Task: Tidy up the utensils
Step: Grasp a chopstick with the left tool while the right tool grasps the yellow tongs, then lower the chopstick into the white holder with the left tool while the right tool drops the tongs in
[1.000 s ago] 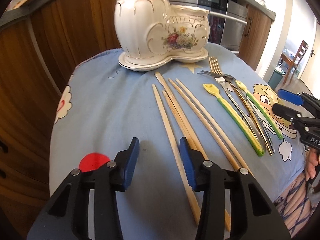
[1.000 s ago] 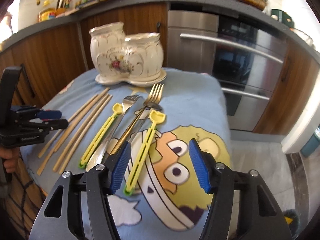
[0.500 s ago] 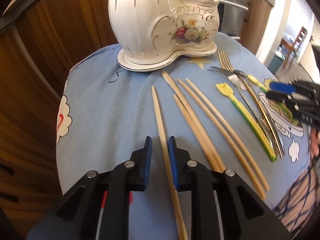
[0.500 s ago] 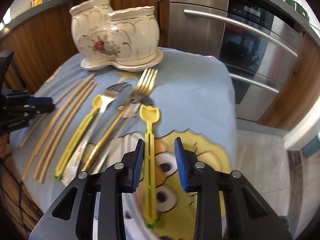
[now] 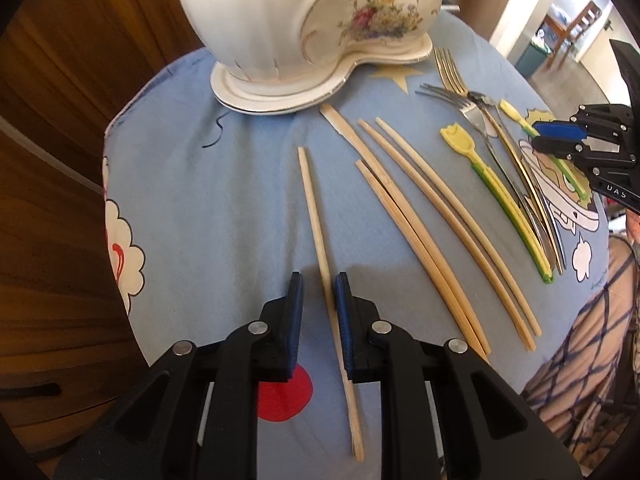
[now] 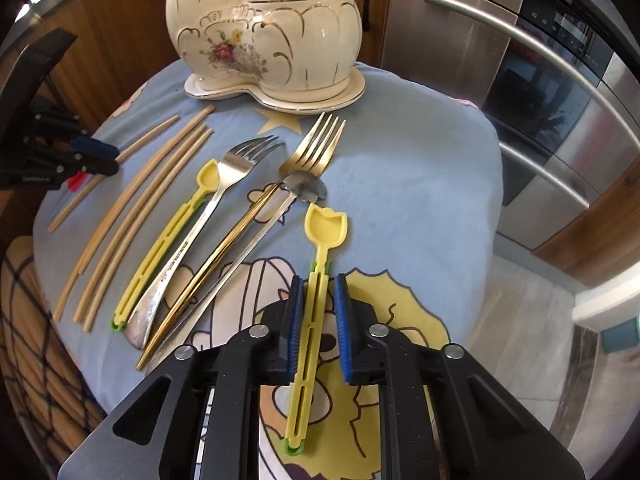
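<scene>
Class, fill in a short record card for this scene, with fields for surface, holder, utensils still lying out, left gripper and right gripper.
surface: blue cartoon-print cloth
holder: white floral ceramic holder, two compartments, on a matching dish
utensils out: chopsticks, silver fork, gold fork, two yellow spoons
left gripper: jaws narrowed around a single chopstick, a gap showing on one side
right gripper: jaws either side of a yellow spoon, gaps visible

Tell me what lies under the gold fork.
The gold fork crosses over a silver utensil, whose dark scalloped head peeks out beside the fork's neck. Below them is the blue cartoon cloth. How much of the silver handle it covers cannot be seen.
</scene>
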